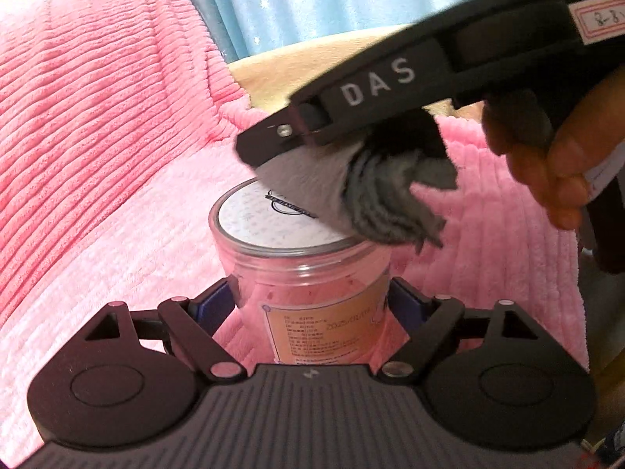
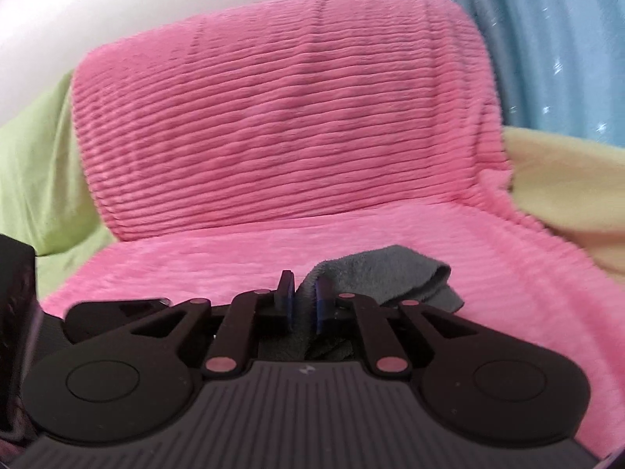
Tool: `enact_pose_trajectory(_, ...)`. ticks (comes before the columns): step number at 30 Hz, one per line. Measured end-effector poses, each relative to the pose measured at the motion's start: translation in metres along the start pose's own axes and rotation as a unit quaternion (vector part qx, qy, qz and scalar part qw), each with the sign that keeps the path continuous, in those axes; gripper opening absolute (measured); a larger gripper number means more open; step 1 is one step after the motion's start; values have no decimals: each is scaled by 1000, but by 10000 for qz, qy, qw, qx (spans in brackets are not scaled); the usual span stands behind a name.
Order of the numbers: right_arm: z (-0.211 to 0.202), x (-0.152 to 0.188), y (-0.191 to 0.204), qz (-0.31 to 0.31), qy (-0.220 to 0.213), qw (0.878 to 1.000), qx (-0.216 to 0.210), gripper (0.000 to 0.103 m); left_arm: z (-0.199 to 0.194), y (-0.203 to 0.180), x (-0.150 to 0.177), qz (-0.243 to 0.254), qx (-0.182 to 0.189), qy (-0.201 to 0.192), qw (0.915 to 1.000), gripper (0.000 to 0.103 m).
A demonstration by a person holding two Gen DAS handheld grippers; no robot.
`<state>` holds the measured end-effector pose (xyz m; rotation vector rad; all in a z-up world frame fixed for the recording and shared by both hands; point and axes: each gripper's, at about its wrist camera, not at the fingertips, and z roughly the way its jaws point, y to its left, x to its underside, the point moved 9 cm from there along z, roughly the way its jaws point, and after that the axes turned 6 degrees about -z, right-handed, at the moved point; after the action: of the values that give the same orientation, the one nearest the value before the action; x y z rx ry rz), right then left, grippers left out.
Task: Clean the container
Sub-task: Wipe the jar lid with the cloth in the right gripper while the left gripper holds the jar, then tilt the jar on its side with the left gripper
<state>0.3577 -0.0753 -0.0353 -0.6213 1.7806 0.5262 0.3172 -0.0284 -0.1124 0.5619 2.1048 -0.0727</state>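
A clear plastic jar (image 1: 308,269) with a white printed lid (image 1: 269,219) and an orange label stands upright between my left gripper's blue pads (image 1: 211,305); my left gripper (image 1: 312,301) is shut on it. In the left wrist view my right gripper (image 1: 273,148) comes in from the upper right, held by a hand (image 1: 554,156). It presses a folded grey cloth (image 1: 371,199) onto the right part of the lid. In the right wrist view my right gripper (image 2: 304,305) is shut on the grey cloth (image 2: 375,273), which sticks out forward and to the right.
A pink ribbed plush blanket (image 2: 281,125) covers the seat and backrest of a sofa. A green cover (image 2: 35,179) lies at the left, a yellow one (image 2: 566,187) at the right. A blue curtain (image 2: 547,39) hangs behind.
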Motion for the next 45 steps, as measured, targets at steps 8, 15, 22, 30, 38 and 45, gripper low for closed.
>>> enact_pose_trajectory(8, -13, 12, -34, 64, 40, 9989, 455, 7, 8, -3, 8, 68, -66, 186, 9998, 86)
enact_pose_trajectory(15, -14, 22, -63, 960, 4, 9932, 651, 7, 2, -13, 5, 437, -220, 24, 9988, 85)
enact_pose_trajectory(22, -7, 36, -78, 2099, 170, 9765, 463, 7, -24, -20, -8, 26, 399, 218, 9990, 86)
enact_pose_trajectory(30, -17, 35, -85, 2602, 37, 9637, 596, 8, -23, -17, -1, 11, 183, 360, 9992, 89)
enact_pose_trajectory(38, -42, 8, -63, 1869, -406, 9804, 473, 1, 1, -23, 1, -55, 344, 143, 9993, 88)
enact_pose_trajectory(45, -53, 21, -74, 2267, 261, 9711, 697, 4, -6, -17, 1, -189, 546, 77, 9983, 91)
